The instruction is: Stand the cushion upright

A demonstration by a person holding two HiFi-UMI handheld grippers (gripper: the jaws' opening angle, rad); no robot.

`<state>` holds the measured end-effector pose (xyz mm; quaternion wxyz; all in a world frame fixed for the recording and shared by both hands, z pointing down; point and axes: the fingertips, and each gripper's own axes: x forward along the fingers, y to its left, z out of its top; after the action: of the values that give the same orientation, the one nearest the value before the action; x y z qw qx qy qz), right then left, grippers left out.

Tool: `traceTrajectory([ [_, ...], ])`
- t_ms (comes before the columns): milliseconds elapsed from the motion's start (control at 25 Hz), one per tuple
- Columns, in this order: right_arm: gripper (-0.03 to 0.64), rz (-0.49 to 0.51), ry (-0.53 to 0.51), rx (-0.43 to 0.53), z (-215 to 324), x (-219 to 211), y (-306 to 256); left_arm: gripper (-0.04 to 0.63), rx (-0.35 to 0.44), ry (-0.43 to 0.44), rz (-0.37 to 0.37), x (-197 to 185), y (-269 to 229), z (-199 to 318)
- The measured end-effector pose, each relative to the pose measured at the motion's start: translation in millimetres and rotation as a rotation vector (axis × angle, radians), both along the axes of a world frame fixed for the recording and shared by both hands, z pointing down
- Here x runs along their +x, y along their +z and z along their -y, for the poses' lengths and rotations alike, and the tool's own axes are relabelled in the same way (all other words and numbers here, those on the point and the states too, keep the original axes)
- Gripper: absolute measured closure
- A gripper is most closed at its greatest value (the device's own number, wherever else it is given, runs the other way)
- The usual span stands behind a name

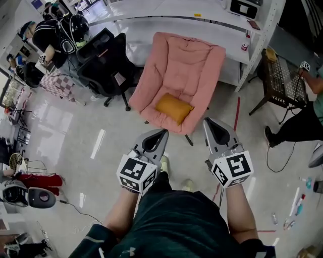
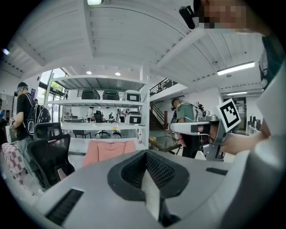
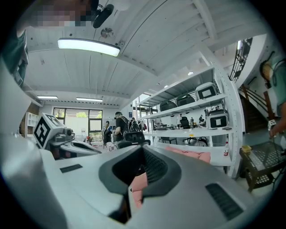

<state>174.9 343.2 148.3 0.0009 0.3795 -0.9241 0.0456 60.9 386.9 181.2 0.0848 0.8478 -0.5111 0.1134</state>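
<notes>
An orange cushion (image 1: 174, 108) lies flat on the seat of a pink lounge chair (image 1: 186, 60) in the head view. My left gripper (image 1: 162, 132) is held out short of the chair's front edge, shut and empty. To its right, my right gripper (image 1: 207, 122) is also shut with nothing in it, its tip near the chair's front right corner. In the left gripper view, the left gripper (image 2: 146, 154) points at the pink chair (image 2: 109, 151). The right gripper (image 3: 139, 151) covers most of the right gripper view, with the pink chair (image 3: 192, 154) behind it. Neither gripper view shows the cushion.
Black office chairs (image 1: 103, 63) stand left of the pink chair. A white shelf unit (image 1: 202, 15) runs behind it. A person sits beside a mesh-topped table (image 1: 282, 75) at right, and another person with a backpack (image 1: 60, 30) is at far left. Cables and small items lie on the floor.
</notes>
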Motion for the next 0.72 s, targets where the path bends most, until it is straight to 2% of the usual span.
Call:
traceTrajectory([
  [240, 0.614, -0.025, 0.016, -0.02, 27, -16, 11, 0.591, -0.013, 0.026, -0.013, -13, 8, 32],
  [440, 0.614, -0.05, 0.033, -0.037, 61, -43, 24, 0.591, -0.036, 0.045, -0.024, -43, 25, 72],
  [720, 0.614, -0.073, 0.077, -0.074, 124, -93, 44, 0.591, -0.089, 0.137, -0.037, -87, 56, 139],
])
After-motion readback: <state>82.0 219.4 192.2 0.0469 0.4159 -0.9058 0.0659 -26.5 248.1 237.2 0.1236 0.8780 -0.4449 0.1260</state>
